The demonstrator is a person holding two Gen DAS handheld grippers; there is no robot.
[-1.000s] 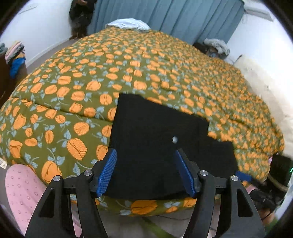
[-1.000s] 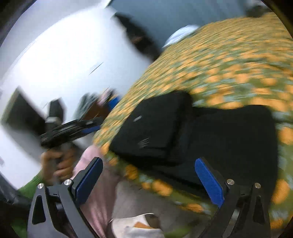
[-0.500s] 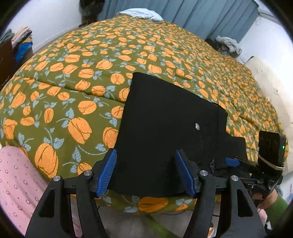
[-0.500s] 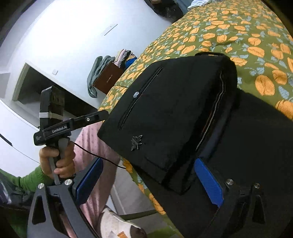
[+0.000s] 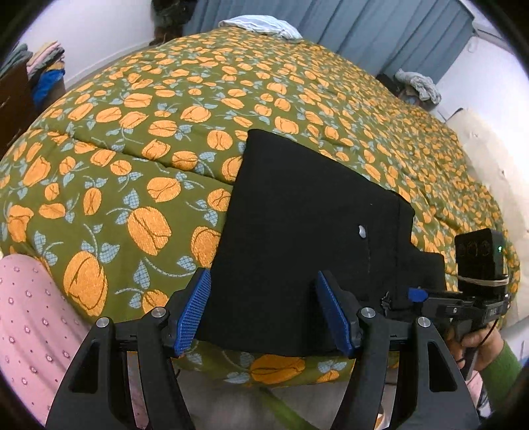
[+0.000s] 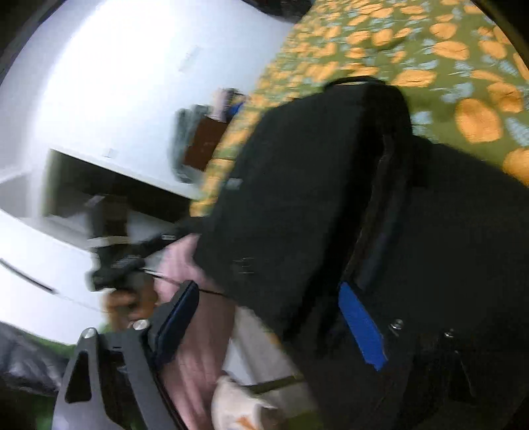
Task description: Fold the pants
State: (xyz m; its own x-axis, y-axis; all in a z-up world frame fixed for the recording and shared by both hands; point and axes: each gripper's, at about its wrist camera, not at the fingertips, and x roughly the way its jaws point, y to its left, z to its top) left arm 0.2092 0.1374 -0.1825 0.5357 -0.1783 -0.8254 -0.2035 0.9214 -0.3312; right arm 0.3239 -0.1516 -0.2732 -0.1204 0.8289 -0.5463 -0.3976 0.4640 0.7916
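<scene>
Black pants [image 5: 297, 231] lie folded in layers at the near edge of the bed, with a small silver button showing on top. My left gripper [image 5: 264, 314] is open and empty, its blue pads just in front of the pants' near edge. My right gripper [image 6: 271, 321] is open; in its blurred view the folded pants [image 6: 314, 185] fill the space between the fingers. The right gripper also shows in the left wrist view [image 5: 426, 297], at the right side of the pants.
The bed has a green quilt with orange flowers [image 5: 148, 132]. Blue curtains [image 5: 363, 26] hang behind it. A stack of clothes on dark furniture [image 5: 39, 76] stands at the left. Pink clothing of the person [image 5: 29, 324] is at the lower left.
My right gripper has moved in to the right side of the pants and its view has blurred. My left gripper has stayed open at the near edge.
</scene>
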